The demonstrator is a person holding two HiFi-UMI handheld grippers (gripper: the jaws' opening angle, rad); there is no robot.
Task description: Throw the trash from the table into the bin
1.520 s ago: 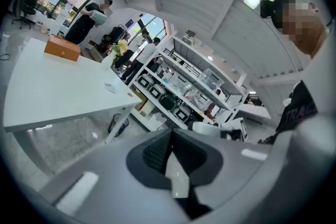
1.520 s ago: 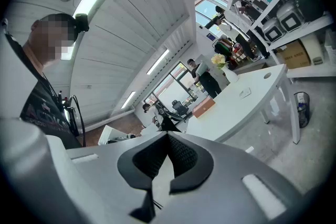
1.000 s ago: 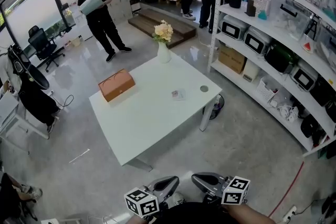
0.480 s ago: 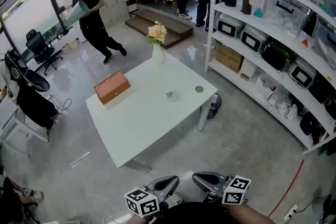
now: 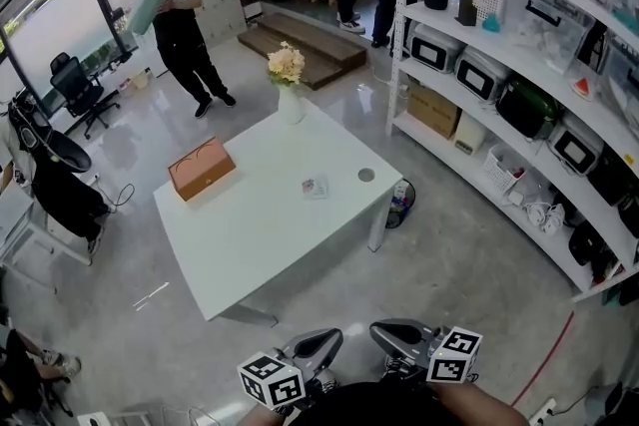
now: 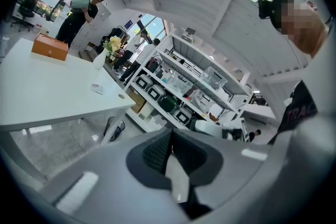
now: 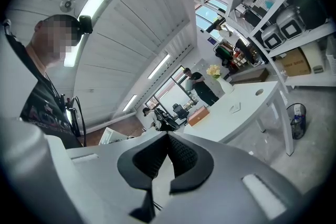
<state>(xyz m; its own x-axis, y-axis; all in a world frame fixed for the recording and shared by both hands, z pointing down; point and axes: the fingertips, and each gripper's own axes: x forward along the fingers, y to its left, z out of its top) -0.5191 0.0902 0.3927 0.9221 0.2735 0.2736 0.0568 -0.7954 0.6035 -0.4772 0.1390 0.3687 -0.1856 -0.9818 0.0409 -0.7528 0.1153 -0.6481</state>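
Observation:
A small crumpled wrapper lies on the white table, right of its middle; it also shows as a speck in the left gripper view and the right gripper view. A black mesh bin stands on the floor by the table's right leg, seen too in both gripper views. My left gripper and right gripper hang side by side at the bottom edge, well short of the table. Both are shut with nothing in them.
On the table stand a brown box, a vase of flowers and a round cap. A long shelving rack lines the right side. A person in black stands beyond the table, near an office chair.
The table has slid left and slightly up in the head view while both grippers keep their spot at the bottom. The person in black has stepped about at the back.

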